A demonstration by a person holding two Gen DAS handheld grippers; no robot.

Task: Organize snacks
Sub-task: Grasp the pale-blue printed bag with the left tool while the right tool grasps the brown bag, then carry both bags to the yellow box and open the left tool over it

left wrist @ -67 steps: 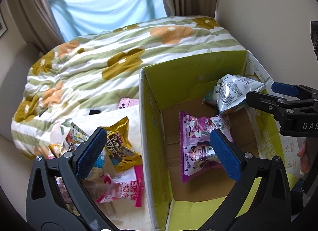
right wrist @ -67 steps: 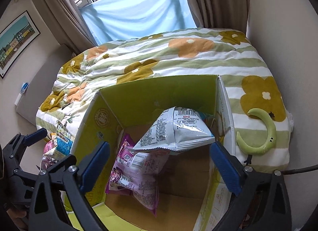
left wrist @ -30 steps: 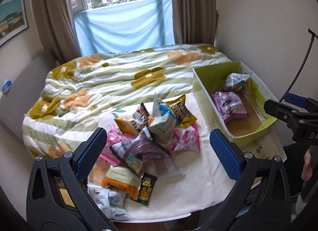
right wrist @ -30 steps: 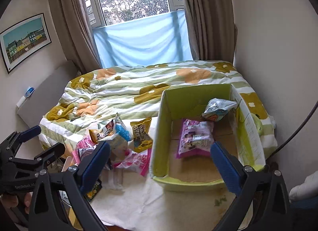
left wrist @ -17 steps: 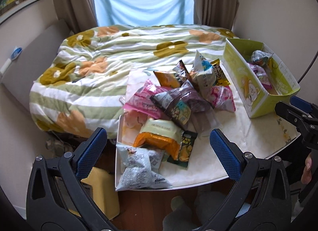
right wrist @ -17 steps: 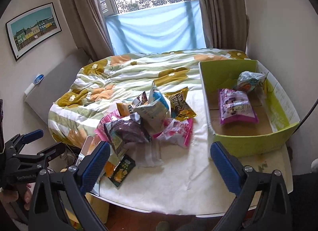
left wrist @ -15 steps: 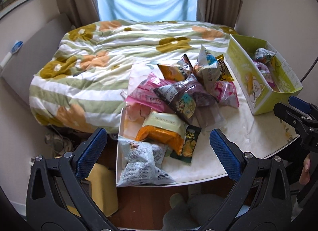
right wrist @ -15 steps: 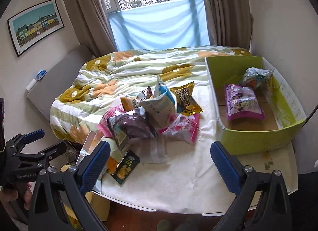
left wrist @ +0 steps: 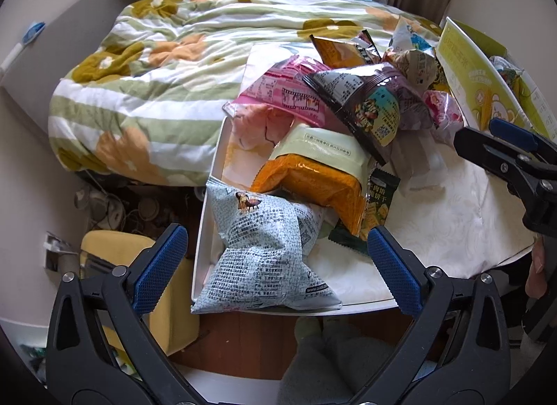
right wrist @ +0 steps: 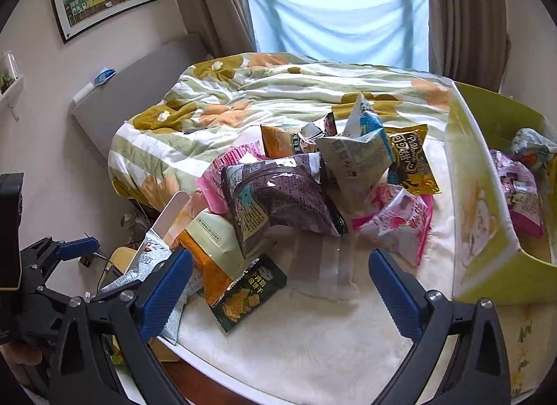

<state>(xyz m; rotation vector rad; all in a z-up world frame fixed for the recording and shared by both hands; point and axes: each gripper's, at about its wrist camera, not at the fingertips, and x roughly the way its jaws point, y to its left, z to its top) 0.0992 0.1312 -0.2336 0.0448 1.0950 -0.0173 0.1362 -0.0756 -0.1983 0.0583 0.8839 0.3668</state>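
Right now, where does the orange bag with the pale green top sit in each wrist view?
Left wrist: orange bag at centre, overlapping the grey-white printed bag.
Right wrist: lower left, beside the right gripper's left fingertip.
Shared landmark: dark green cracker packet tucked partly under the bag in both.

right gripper (right wrist: pixel 278 278) open, empty | snack pile (right wrist: pixel 313 189) on table (right wrist: pixel 313 342) | green box (right wrist: pixel 487 231) right, two packets inside

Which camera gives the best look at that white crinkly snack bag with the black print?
The left wrist view: the white snack bag lies whole between the open left tongs. The right wrist view shows only its edge, hidden behind a tong finger.
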